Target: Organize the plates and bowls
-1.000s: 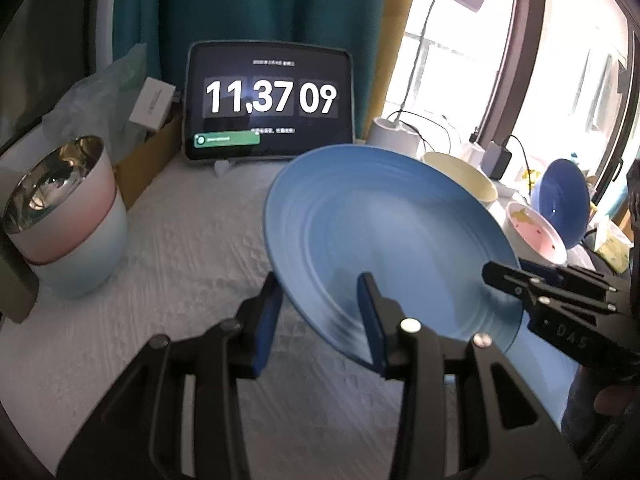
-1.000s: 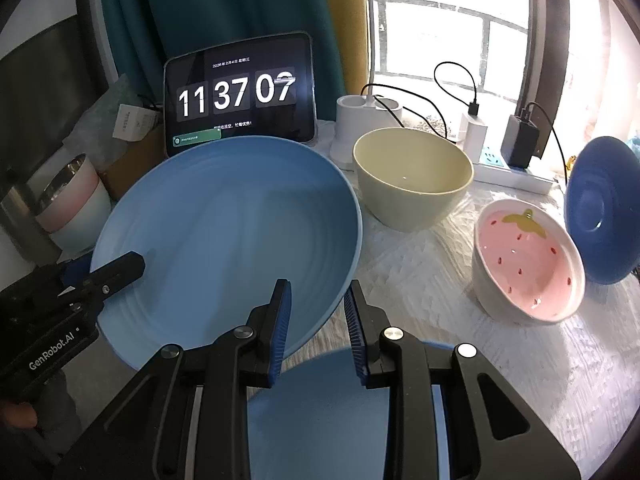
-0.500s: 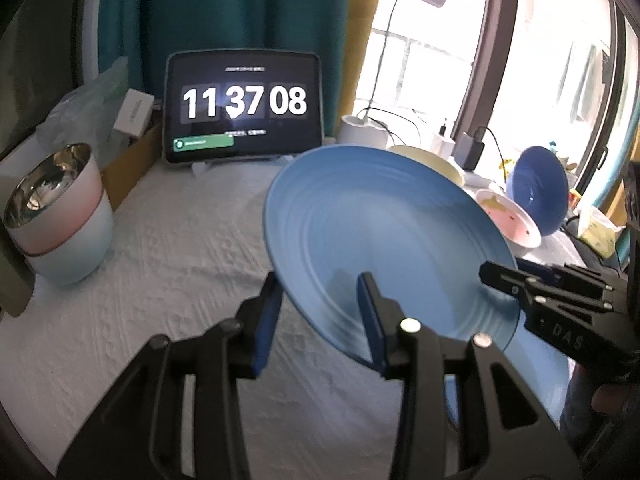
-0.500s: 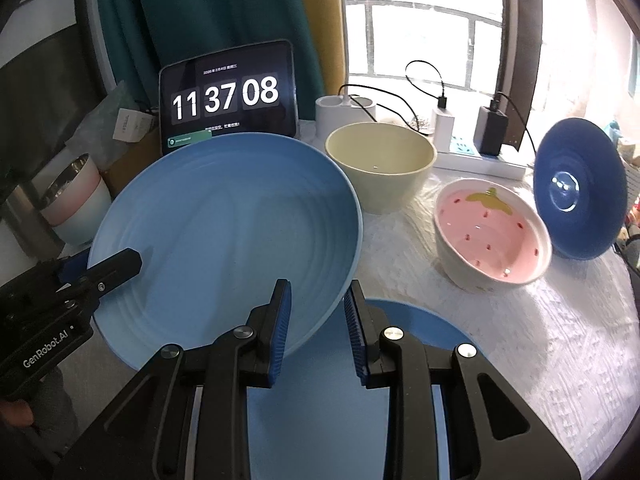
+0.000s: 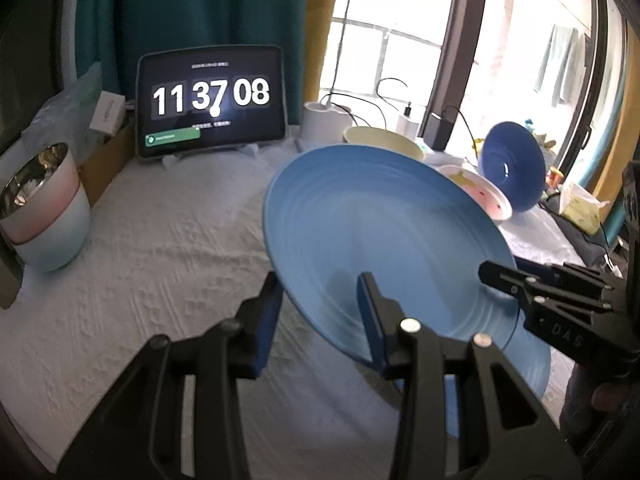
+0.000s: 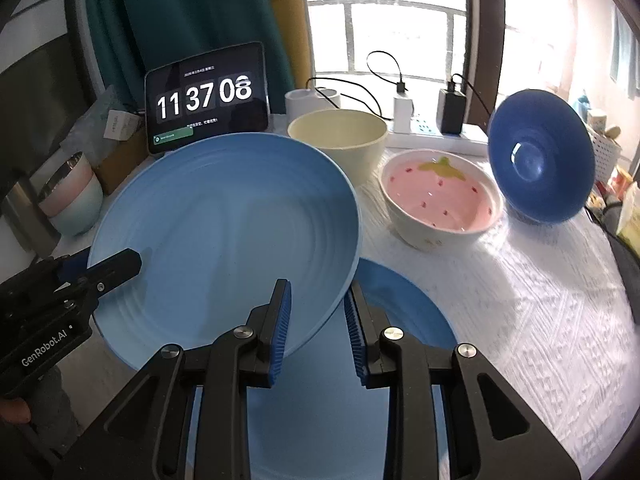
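A large light blue plate is held tilted above the table by both grippers. My left gripper is shut on its near-left rim; it also shows in the right wrist view. My right gripper is shut on its right rim; it also shows in the left wrist view. A second blue plate lies flat on the table under it. A cream bowl, a pink strawberry bowl and a dark blue bowl tipped on its side sit at the back right.
A tablet clock stands at the back. Stacked pink and white bowls with a metal one inside sit at far left. A power strip with chargers and a white holder lie by the window. A white textured cloth covers the table.
Both grippers have carried the light blue plate a little right and lower, over the flat plate. The view has swung so the back-right bowls show more fully.
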Tool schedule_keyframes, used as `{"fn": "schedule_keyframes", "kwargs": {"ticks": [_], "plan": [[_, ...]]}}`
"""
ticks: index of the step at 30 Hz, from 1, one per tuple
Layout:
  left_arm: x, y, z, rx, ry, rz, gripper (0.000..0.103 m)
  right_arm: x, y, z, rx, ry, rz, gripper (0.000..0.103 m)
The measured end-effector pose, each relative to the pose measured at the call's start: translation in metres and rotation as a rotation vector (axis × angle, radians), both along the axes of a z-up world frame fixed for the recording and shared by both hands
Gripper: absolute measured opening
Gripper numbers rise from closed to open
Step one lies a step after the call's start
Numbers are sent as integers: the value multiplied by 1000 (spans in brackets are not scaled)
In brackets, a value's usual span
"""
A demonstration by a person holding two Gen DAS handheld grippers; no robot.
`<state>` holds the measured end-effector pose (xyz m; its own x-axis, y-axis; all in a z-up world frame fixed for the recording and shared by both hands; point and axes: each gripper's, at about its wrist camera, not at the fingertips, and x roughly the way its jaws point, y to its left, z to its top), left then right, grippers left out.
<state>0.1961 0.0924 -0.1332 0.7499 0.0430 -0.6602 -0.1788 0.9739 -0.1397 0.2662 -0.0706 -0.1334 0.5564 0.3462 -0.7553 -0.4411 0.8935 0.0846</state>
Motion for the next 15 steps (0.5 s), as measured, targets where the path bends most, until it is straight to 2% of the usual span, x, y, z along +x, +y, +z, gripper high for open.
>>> {"fn": "schedule_keyframes", "kwargs": {"ticks": [15], "plan": [[-12, -43, -6, 13, 25, -80, 40, -28, -41, -4, -14, 14, -70, 30]]}}
